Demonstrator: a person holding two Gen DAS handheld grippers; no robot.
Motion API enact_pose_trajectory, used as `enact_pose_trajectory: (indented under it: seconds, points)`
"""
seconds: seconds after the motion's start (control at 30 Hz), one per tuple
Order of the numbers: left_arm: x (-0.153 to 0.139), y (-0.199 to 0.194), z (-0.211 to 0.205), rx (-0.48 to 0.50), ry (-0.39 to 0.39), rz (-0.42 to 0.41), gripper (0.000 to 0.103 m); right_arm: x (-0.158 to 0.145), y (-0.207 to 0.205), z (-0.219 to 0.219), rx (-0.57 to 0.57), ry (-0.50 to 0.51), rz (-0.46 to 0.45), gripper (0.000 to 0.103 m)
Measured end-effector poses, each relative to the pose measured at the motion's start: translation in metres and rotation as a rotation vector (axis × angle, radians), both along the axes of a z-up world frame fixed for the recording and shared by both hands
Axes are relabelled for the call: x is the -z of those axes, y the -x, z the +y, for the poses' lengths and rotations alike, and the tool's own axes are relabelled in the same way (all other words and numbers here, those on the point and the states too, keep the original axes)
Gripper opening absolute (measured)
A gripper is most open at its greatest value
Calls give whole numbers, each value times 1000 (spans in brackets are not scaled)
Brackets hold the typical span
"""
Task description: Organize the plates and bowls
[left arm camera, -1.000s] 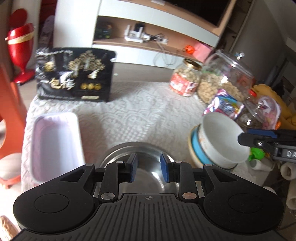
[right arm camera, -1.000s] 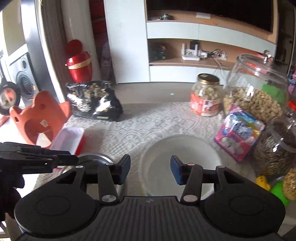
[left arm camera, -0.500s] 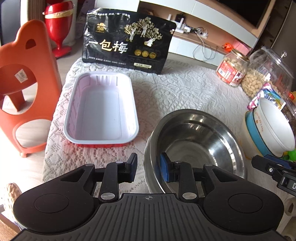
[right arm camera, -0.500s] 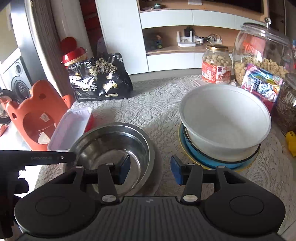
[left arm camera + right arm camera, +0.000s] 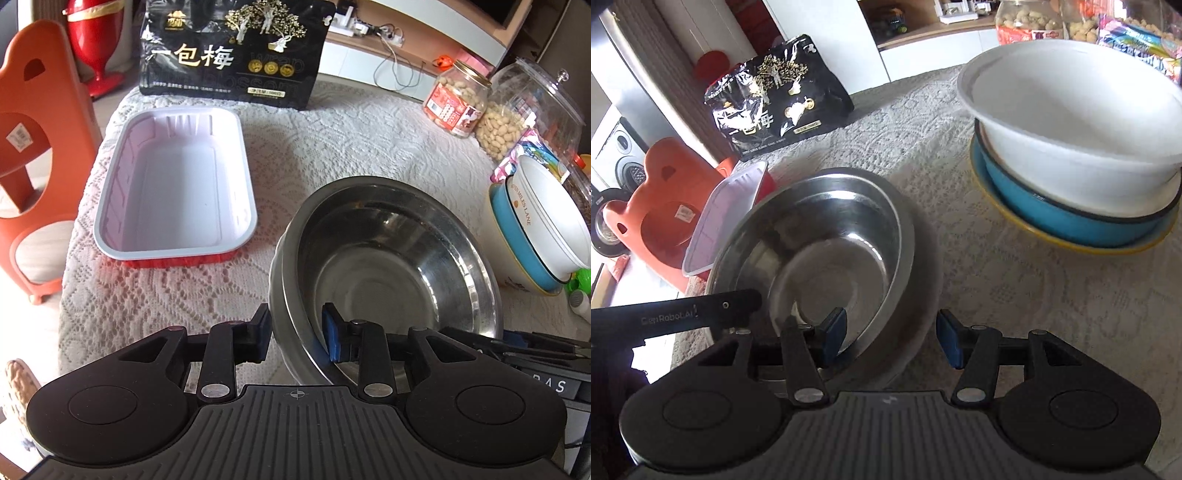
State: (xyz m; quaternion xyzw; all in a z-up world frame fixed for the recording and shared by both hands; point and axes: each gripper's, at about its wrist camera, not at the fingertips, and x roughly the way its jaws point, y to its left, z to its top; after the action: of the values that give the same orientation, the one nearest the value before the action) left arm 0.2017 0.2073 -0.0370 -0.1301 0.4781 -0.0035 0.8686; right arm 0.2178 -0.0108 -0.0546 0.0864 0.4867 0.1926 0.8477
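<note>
Bright daylight; glare inside steel bowl (image 5: 388, 266); fisheye bending at edges; right view slightly motion-blurred.

Shiny steel bowl (image 5: 388, 266), glossy white plastic tray (image 5: 173, 184), rough lace tablecloth (image 5: 332, 140), glossy foil snack bag (image 5: 232, 51).

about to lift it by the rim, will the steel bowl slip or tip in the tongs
The steel bowl looks polished and shiny, so its rim may well slip between the left tongs, which are opening around it. It seems thin-walled, so probably stiff yet light. Held at one edge, its wide round body would likely sag and tilt; the right tongs, also opening astride the rim, could steady it.
</note>
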Motion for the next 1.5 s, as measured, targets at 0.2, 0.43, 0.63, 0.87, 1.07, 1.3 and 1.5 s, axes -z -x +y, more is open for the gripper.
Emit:
enact_pose_trajectory:
  seconds: [0.2, 0.43, 0.63, 0.87, 1.07, 1.3, 1.5]
  points:
    - [-1, -3, -6, 28, -47, -10, 33, -1, 2, 6, -7, 33, -32, 52]
    - [1, -14, -11, 49, -56, -45, 35, -4, -10, 3, 37, 46, -43, 51]
    - [3, -20, -16, 60, -89, -63, 35, -2, -7, 7, 47, 63, -59, 53]
    - [3, -17, -12, 62, -64, -67, 35, -6, -2, 2, 26, 63, -81, 53]
    - [-4, -12, -4, 36, -29, -100, 32, -17, 7, -8, 19, 73, -158, 53]
    - [-19, -2, 4, -19, -14, -182, 32, -38, 26, -22, -7, 137, -286, 53]
    - [-48, 13, 7, -78, -14, -294, 32, -72, 35, -33, -84, 136, -394, 55]
